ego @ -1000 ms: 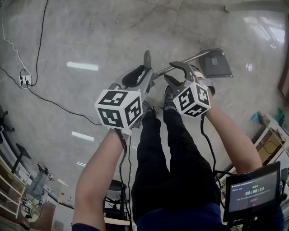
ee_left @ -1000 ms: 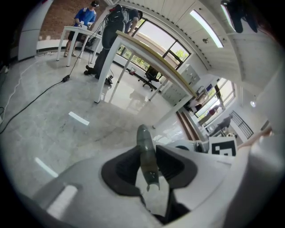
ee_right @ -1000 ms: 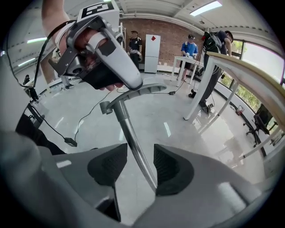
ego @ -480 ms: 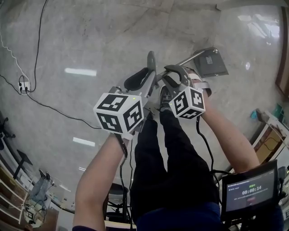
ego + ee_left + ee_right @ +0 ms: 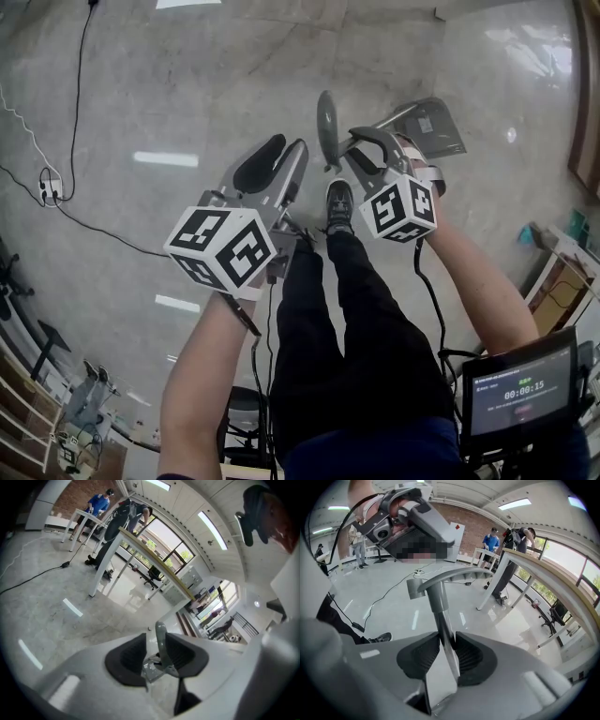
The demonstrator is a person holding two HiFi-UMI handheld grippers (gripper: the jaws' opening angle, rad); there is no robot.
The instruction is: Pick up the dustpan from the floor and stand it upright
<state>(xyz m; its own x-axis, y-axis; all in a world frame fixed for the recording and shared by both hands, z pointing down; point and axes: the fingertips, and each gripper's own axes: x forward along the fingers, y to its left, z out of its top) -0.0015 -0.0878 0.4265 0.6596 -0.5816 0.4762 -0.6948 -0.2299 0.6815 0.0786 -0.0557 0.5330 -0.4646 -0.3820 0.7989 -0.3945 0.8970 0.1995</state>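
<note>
The dustpan has a grey pan (image 5: 433,126), a shiny metal pole (image 5: 392,118) and a grey-green handle grip (image 5: 327,127). It is tilted up off the floor. My right gripper (image 5: 362,156) is closing, and its pads press the pole (image 5: 440,616) from both sides just below the curved grip (image 5: 454,576). My left gripper (image 5: 281,159) is opening and sits left of the grip and slightly back from it. In the left gripper view the grip (image 5: 161,639) shows ahead in the gap, close to the right pad (image 5: 187,653), with the pan (image 5: 151,668) beyond it.
The person's black-trousered legs and a shoe (image 5: 337,202) stand just behind the dustpan. A black cable and a socket strip (image 5: 47,169) lie on the marble floor at left. A small screen (image 5: 520,394) hangs at lower right. A long table (image 5: 140,541) and several people stand far off.
The left gripper has let go of the handle grip and drawn back to the left. The right gripper has closed on the pole, and the grip has risen.
</note>
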